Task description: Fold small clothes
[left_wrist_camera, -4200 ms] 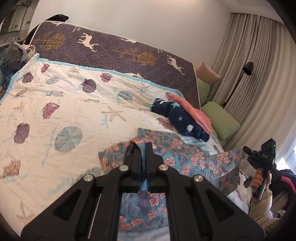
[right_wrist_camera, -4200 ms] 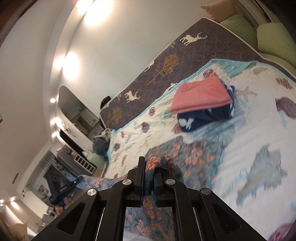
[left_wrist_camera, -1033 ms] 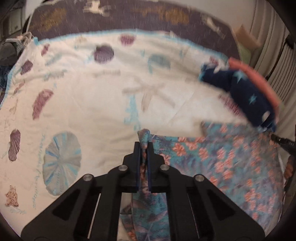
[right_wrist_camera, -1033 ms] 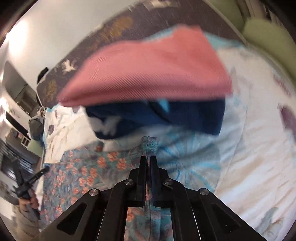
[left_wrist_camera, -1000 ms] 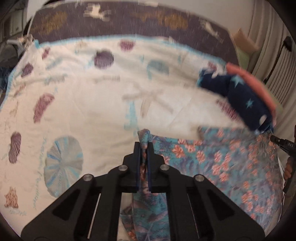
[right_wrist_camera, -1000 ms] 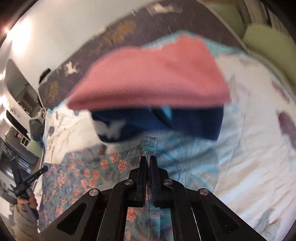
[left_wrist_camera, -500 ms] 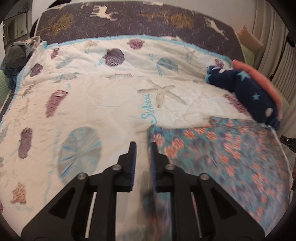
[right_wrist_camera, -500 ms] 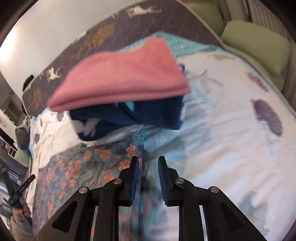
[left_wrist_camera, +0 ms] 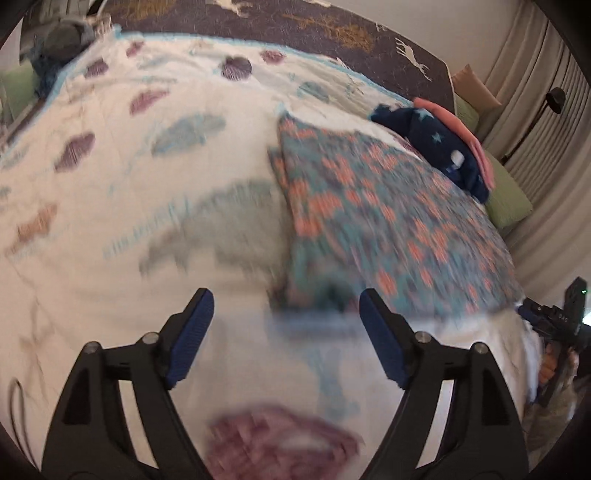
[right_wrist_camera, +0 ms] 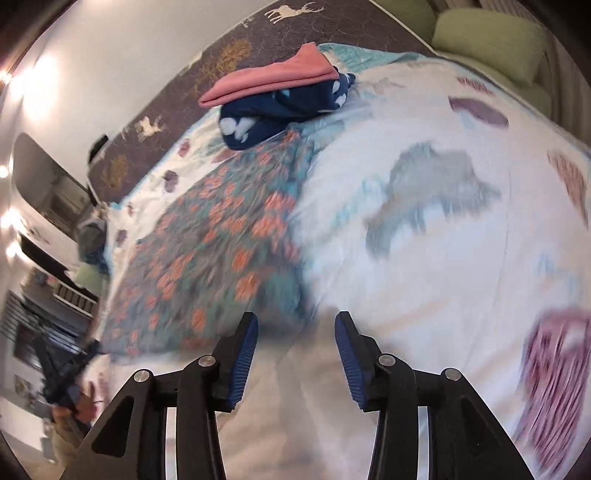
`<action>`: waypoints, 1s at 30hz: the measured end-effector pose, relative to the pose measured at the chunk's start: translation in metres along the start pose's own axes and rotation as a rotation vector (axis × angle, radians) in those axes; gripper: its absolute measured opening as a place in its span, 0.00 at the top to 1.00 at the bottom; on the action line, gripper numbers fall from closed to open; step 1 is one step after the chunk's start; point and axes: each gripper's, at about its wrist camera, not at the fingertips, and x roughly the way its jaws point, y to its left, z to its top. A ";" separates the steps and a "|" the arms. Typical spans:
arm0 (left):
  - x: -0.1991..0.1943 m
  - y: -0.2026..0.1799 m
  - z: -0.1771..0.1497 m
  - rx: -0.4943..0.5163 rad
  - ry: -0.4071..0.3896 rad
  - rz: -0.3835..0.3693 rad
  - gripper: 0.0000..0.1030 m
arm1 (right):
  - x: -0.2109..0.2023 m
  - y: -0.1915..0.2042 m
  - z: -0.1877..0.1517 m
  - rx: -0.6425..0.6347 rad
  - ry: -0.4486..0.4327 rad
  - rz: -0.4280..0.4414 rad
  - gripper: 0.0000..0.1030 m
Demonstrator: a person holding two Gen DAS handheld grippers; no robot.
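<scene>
teal floral garment (left_wrist_camera: 388,221): flat on the quilt, orange flower print, right of centre in left wrist view, blurred by motion
quilt (left_wrist_camera: 110,184): white, shell and starfish print, covers the bed
left gripper (left_wrist_camera: 282,321): blue-padded fingers wide apart, nothing between them, above bare quilt just beside the garment's near left corner
garment in right view (right_wrist_camera: 221,236): left of centre, stretches from the folded pile toward the near edge of the bed
folded pile: navy star-print piece (right_wrist_camera: 280,107) with pink piece (right_wrist_camera: 273,77) on top, at the garment's far corner, touching or just beside it, cannot tell which
right gripper (right_wrist_camera: 295,343): fingers apart, holding nothing, over the quilt at the garment's near right corner
headboard side: dark mattress cover with deer print (right_wrist_camera: 229,59) behind the pile
far right: green pillows (right_wrist_camera: 487,33) past the quilt edge
</scene>
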 end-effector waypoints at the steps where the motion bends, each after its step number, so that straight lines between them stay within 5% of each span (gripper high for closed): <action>1: 0.000 0.001 -0.005 -0.027 0.022 -0.024 0.21 | -0.003 0.000 -0.006 0.014 -0.002 0.036 0.53; 5: 0.002 0.002 -0.018 -0.103 0.018 -0.143 0.14 | 0.008 -0.003 -0.018 0.106 0.037 0.226 0.47; 11: 0.025 0.023 0.003 -0.347 -0.018 -0.357 0.15 | 0.034 0.000 0.006 0.207 -0.039 0.268 0.43; 13: 0.036 0.024 0.012 -0.385 -0.013 -0.391 0.54 | 0.052 0.005 0.019 0.230 -0.029 0.250 0.43; 14: 0.044 0.023 0.016 -0.389 0.023 -0.389 0.95 | 0.057 0.008 0.023 0.232 -0.027 0.229 0.48; 15: 0.050 0.023 0.016 -0.408 0.048 -0.385 0.93 | 0.060 0.014 0.027 0.236 -0.032 0.195 0.80; 16: 0.049 0.022 0.015 -0.423 0.039 -0.378 0.94 | 0.061 0.017 0.028 0.233 -0.028 0.190 0.90; 22: -0.012 -0.011 0.014 -0.258 -0.050 -0.372 0.94 | 0.016 0.030 0.021 0.252 -0.101 0.306 0.90; 30: -0.047 -0.018 -0.041 -0.154 0.061 -0.319 0.94 | -0.038 0.014 -0.036 0.180 -0.055 0.182 0.90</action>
